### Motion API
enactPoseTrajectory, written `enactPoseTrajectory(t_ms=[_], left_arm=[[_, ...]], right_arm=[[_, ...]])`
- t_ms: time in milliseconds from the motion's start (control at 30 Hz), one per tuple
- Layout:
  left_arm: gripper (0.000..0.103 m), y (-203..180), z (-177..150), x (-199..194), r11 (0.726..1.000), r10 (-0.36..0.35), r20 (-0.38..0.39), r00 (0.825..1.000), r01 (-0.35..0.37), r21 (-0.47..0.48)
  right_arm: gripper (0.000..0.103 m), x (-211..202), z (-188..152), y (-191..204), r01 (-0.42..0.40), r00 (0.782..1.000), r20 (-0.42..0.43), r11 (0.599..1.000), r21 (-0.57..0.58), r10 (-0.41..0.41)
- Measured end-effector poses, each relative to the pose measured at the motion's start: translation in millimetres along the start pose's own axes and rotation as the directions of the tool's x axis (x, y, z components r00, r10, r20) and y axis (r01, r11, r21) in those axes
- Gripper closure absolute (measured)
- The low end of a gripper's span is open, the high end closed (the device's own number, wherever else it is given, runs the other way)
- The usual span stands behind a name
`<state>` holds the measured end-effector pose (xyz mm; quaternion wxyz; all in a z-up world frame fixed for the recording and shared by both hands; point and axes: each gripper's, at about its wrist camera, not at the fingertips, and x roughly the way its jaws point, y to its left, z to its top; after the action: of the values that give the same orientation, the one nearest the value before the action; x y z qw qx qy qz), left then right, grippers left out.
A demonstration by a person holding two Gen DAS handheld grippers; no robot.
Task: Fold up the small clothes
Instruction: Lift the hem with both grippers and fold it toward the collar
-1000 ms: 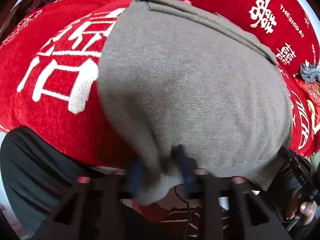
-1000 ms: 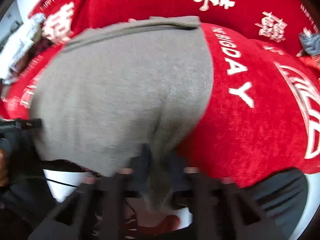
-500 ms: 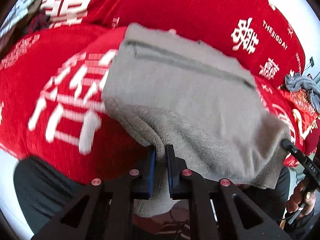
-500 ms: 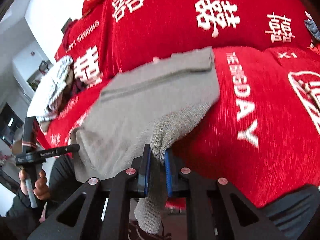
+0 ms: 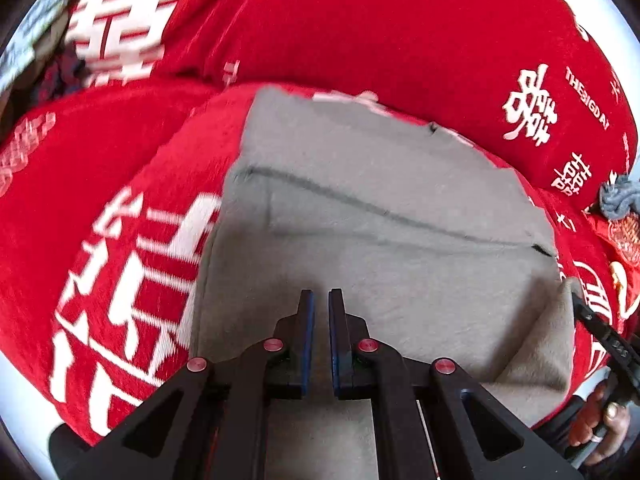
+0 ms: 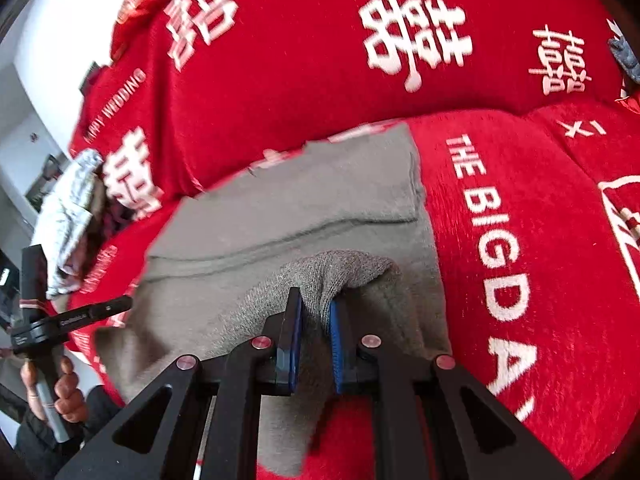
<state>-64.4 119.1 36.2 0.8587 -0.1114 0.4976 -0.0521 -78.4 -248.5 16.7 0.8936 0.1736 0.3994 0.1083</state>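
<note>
A grey knit garment point(image 5: 400, 208) lies spread on a red blanket point(image 5: 360, 40) with white characters. A seam line runs across it. My left gripper point(image 5: 321, 300) hovers over its near part. The pads stand almost together and no cloth shows bunched between them. My right gripper point(image 6: 316, 306) is shut on a raised fold of the garment point(image 6: 344, 268), which humps over its blue pads. In the left wrist view the right gripper point(image 5: 584, 312) shows at the garment's lifted right corner. In the right wrist view a hand holds the left gripper point(image 6: 124, 303) at the garment's left edge.
A crumpled blue-grey cloth point(image 5: 620, 200) lies at the far right of the blanket. A white and grey patterned garment point(image 6: 68, 216) is heaped at the left end. A red cushion back point(image 6: 320, 20) rises behind the grey garment. The person's hand point(image 5: 600, 420) and dark sleeve are at the near edge.
Both grippers rose and moved forward over the garment, carrying its near edge. The thick fold seen between the left pads half a second ago is gone. The right still holds its fold.
</note>
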Motion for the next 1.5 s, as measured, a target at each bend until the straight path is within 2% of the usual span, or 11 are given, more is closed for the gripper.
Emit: enactPoseTrajectory(t_ms=[133,200,267,567,667,733,800,1133,1367,1433,1500], left_arm=[[0.082,28,-22,-16,0.995,-0.082,-0.006,0.997,0.081,-0.058],[0.001,43,-36,-32,0.993,-0.065,0.047,0.997,0.069,-0.096],[0.001,56,-53,-52,0.987,-0.039,0.139,0.989,0.060,-0.147],[0.002,40,-106,-30,0.977,-0.121,0.012,0.993,0.121,-0.175],[0.043,14,-100,-14,0.988,-0.124,-0.017,0.992,0.122,-0.100],[0.049,8,-98,-15,0.993,-0.095,-0.008,0.995,0.094,-0.072],[0.080,2,-98,-19,0.993,-0.109,-0.001,0.994,0.108,-0.046],[0.088,3,-92,-29,0.991,-0.124,0.041,0.991,0.126,-0.053],[0.088,12,-98,-18,0.982,-0.167,0.013,0.986,0.167,-0.086],[0.094,13,-99,-25,0.979,-0.183,0.029,0.983,0.184,-0.086],[0.094,13,-97,-44,0.979,-0.186,0.089,0.978,0.193,-0.072]], right_arm=[[0.083,9,-5,-5,0.004,1.000,-0.027,1.000,-0.006,-0.004],[0.082,8,-7,-7,-0.005,1.000,-0.029,1.000,-0.013,0.004],[0.076,6,-7,-5,-0.003,1.000,-0.020,1.000,-0.029,0.002],[0.061,0,-14,0,-0.008,1.000,-0.004,0.998,-0.056,0.008],[0.061,-4,-17,-3,-0.022,1.000,-0.015,0.999,-0.040,0.021],[0.061,-8,-17,-7,-0.047,0.999,-0.024,0.999,-0.026,0.047],[0.061,-10,-17,-12,-0.080,0.996,-0.043,0.997,-0.008,0.080],[0.061,14,-10,-31,-0.209,0.967,-0.120,0.971,0.120,0.223],[0.062,20,-5,-25,-0.198,0.968,-0.142,0.976,0.088,0.208],[0.091,16,-5,-22,-0.190,0.970,-0.139,0.980,0.065,0.197],[0.091,6,-7,-17,-0.185,0.976,-0.113,0.982,0.037,0.188]])
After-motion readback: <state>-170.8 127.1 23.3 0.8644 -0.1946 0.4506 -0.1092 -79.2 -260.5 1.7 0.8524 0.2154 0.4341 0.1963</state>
